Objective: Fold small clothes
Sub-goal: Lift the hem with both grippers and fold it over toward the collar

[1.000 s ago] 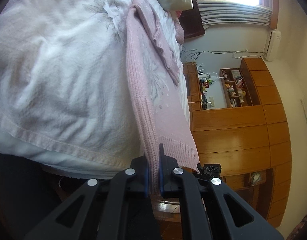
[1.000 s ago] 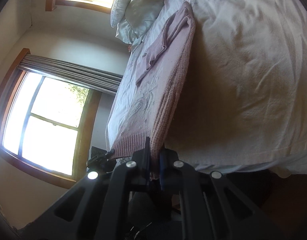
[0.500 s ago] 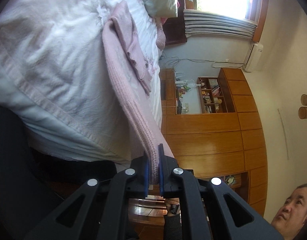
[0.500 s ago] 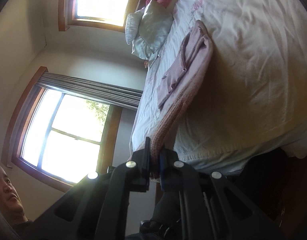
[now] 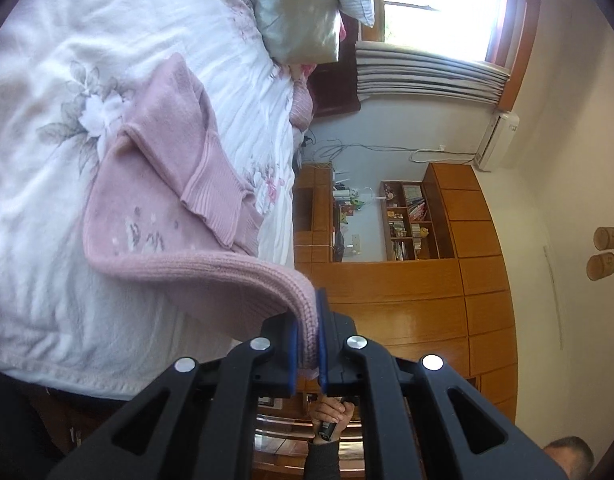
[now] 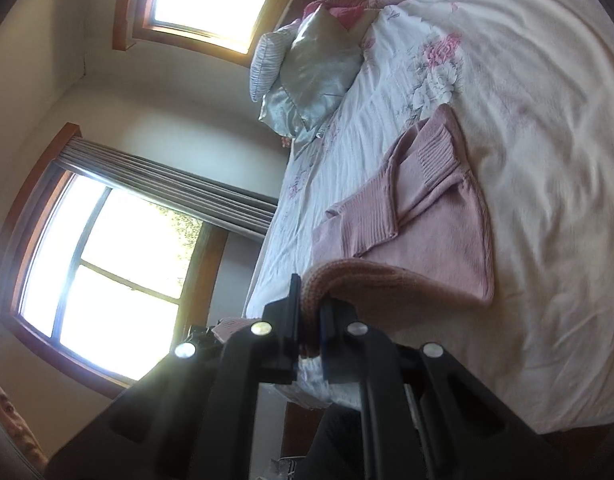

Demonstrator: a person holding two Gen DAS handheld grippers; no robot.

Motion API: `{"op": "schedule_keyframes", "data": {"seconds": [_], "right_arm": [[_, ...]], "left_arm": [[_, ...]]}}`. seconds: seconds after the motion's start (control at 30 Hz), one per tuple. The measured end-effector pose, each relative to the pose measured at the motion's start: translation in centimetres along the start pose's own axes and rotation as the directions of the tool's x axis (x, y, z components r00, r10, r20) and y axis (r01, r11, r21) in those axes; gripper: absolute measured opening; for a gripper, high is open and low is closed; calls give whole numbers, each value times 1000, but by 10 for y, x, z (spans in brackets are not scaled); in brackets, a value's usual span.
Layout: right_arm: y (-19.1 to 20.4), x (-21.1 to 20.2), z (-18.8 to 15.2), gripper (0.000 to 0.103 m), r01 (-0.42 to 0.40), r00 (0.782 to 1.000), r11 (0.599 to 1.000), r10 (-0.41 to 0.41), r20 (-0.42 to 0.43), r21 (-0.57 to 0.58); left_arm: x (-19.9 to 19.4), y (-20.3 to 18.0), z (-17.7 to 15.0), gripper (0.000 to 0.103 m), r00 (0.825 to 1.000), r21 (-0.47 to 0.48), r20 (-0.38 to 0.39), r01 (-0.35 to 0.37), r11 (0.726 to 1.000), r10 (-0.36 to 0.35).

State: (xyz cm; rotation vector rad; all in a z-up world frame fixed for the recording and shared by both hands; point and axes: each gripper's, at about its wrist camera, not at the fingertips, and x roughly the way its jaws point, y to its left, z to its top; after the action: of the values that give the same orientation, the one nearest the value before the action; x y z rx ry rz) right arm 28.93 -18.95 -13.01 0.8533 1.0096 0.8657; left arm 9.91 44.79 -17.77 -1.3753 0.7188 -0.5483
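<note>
On bed (image 5: 47,300): both tongs (image 5: 307,340) pinch sweater (image 5: 155,216) hem.

The left claw (image 5: 307,344) is built of matte black plastic: two broad angular arms with triangular cut-outs run forward to blocky finger mounts. Four round silver screw heads sit in a row across the arms. The inner faces of its fingers (image 5: 293,354) carry thin blue pads. The right claw (image 6: 309,330) has the same black frame, the same cut-outs and four bright silver screws. A hand (image 5: 330,416) below wears a dark sleeve.
</note>
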Motion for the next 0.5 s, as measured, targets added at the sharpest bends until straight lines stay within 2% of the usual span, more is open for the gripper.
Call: {"op": "schedule_keyframes", "data": {"seconds": [0.2,0.4,0.5], "right_arm": [[-38,55,57,6,125,991,991,-123,-58,40],[-87,119,97,7,241,964,966,-227,-141,91],[-106,143,112,13,309,943,945,-290,-160,107]], "left_arm": [[38,37,65,7,997,-114,12,-68,991,70],[79,81,114,7,987,-191,3,-155,969,159],[92,102,131,12,981,-226,17,-182,957,191]]}}
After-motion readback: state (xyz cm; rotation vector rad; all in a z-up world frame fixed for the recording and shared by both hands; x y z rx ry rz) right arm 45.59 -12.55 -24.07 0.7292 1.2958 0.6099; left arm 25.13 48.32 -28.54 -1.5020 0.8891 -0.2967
